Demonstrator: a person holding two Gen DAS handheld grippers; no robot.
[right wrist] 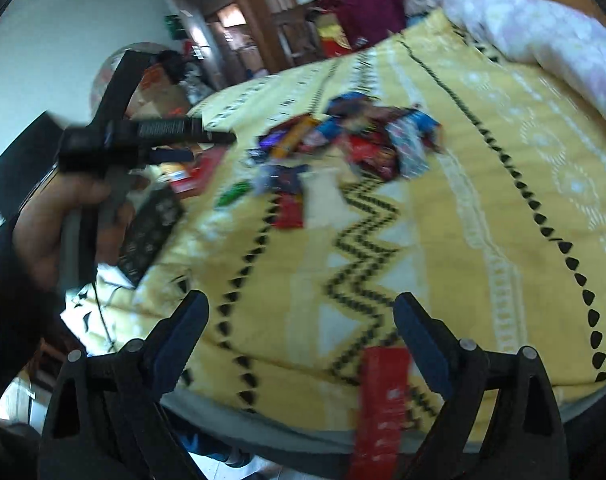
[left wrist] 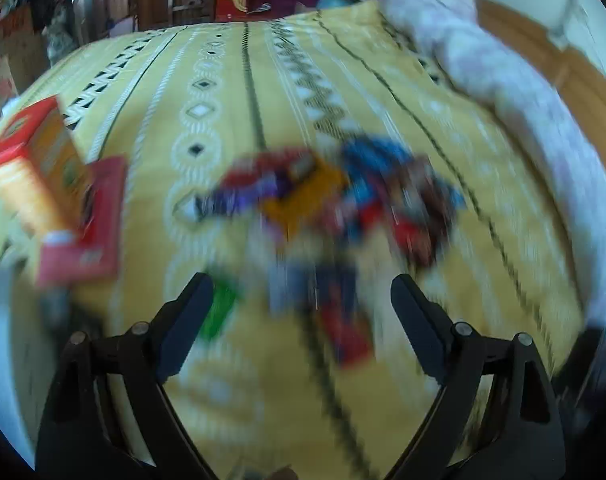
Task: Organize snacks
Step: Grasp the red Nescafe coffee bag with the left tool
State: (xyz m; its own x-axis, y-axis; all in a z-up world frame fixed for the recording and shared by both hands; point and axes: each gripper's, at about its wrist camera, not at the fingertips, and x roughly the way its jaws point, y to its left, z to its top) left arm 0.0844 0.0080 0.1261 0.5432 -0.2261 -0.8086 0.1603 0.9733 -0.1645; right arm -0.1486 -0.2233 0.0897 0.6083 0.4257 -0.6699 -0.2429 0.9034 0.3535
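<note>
**Snacks piled on the yellow bed**

I see the big yellow bed (left wrist: 231, 92) filling both views. The snack pile (left wrist: 335, 200) sits mid-frame, blurry. My left claw (left wrist: 302, 288) is wide, holding nothing. My right claw (right wrist: 302, 306) is wide above a red packet (right wrist: 383, 392) at the bottom.

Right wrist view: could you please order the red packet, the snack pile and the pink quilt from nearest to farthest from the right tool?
1. Red packet: between the right tool's open fingers, at the bed's edge.
2. Snack pile: mid-bed, ahead.
3. Pink quilt: far, upper right.
</note>
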